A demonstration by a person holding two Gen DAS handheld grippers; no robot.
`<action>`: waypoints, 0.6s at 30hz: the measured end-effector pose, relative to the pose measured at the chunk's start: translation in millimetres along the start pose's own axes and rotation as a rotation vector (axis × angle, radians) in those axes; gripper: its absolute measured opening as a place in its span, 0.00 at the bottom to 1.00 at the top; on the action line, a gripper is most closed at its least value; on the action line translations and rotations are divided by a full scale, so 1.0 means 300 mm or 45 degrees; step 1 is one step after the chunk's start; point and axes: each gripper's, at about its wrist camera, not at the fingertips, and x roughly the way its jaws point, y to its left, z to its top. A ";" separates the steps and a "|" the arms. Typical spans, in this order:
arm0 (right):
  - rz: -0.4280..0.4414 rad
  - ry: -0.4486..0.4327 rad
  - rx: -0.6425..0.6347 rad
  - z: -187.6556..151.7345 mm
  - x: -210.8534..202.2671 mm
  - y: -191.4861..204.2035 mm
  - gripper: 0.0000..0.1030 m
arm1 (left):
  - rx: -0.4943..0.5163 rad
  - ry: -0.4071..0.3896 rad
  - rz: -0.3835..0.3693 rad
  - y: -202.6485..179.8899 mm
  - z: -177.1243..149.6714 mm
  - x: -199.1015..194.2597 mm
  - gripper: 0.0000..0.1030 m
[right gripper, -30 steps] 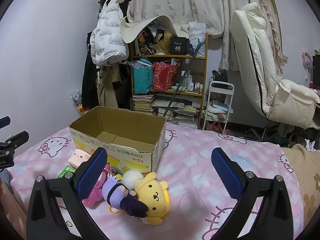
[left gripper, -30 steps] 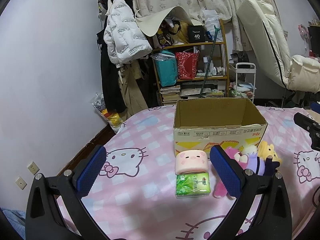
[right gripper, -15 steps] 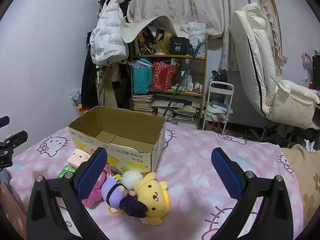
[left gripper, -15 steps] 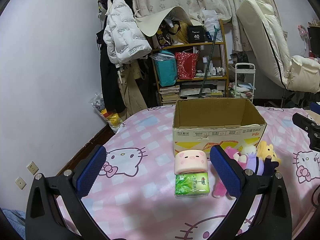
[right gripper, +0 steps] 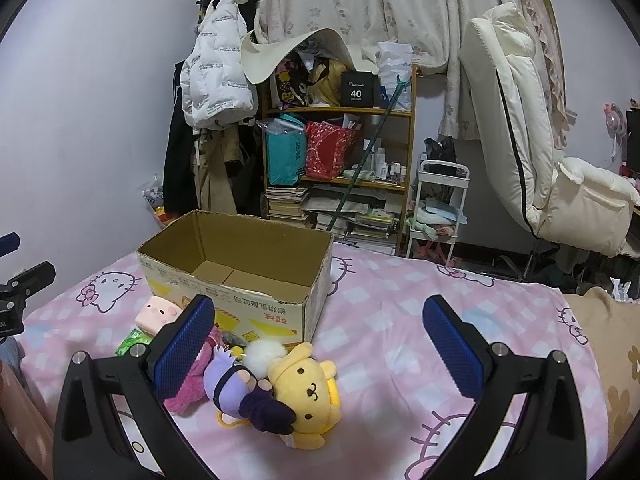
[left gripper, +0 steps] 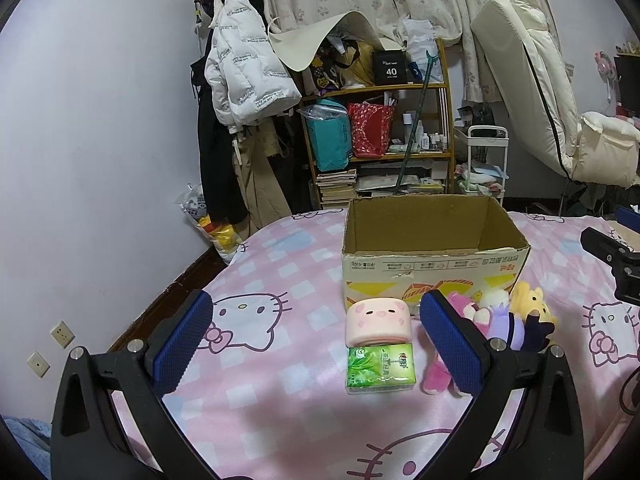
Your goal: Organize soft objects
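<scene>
the soft things lie on the bed point(left gripper: 280, 400), which has a pink checked cat-print sheet, in a row just in front of an open cardboard box point(left gripper: 434, 264). from your left tool's view, a pink pig cushion point(left gripper: 378, 320) sits against the box's near left corner, and a green tissue pack point(left gripper: 380, 368) touches its front edge. just to the right, a pink plush point(left gripper: 460, 308), a purple doll point(left gripper: 506, 326) and a yellow dog plush point(left gripper: 530, 300) lie bunched together, touching one another, with a white pom-pom point(left gripper: 494, 299) behind them against the box. your left tool point(left gripper: 316, 344) is released, its blue pads spread wide and holding nothing; the cushion and tissue pack lie between the pads in this view. your right tool point(right gripper: 316, 344) is also released and holding nothing, and the yellow dog plush point(right gripper: 306, 392) and purple doll point(right gripper: 236, 386) lie on the bed near its left pad. the box floor shows only cardboard flaps. beyond the bed stand a cluttered wooden shelf point(right gripper: 340, 148), a white puffer jacket point(right gripper: 218, 68) hanging on the wall, and a cream recliner chair point(right gripper: 532, 140).
</scene>
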 end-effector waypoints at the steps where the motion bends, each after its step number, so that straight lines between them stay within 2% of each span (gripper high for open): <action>1: 0.002 0.000 -0.001 -0.001 -0.001 0.001 1.00 | 0.000 0.001 -0.001 0.003 0.000 0.000 0.99; 18: 0.005 0.001 0.002 -0.004 -0.001 0.000 1.00 | 0.015 0.008 0.008 -0.014 0.002 0.000 0.99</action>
